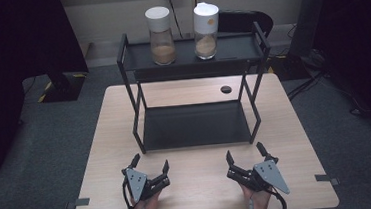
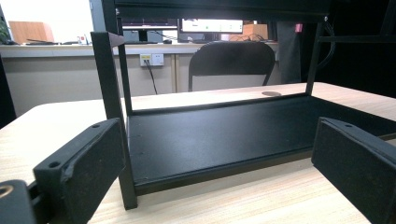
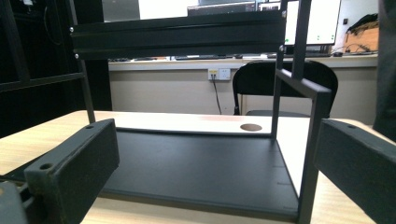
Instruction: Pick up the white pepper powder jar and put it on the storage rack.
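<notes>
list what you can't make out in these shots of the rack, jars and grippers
- Jars: the high view is too small to tell what the brown filling is, or to read the orange mark on the right one.
- Rack: the left gripper view's top edge cuts off its upper shelf, so the jars are out of frame.
- Left gripper and right gripper: the high view's bottom edge cuts off the hands holding them.

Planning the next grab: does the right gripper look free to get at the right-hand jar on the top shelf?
Probably yes. The right gripper is open at the table's near edge, and the right-hand jar stands uncovered on the top shelf; only the shelf's low rail runs in front.
</notes>
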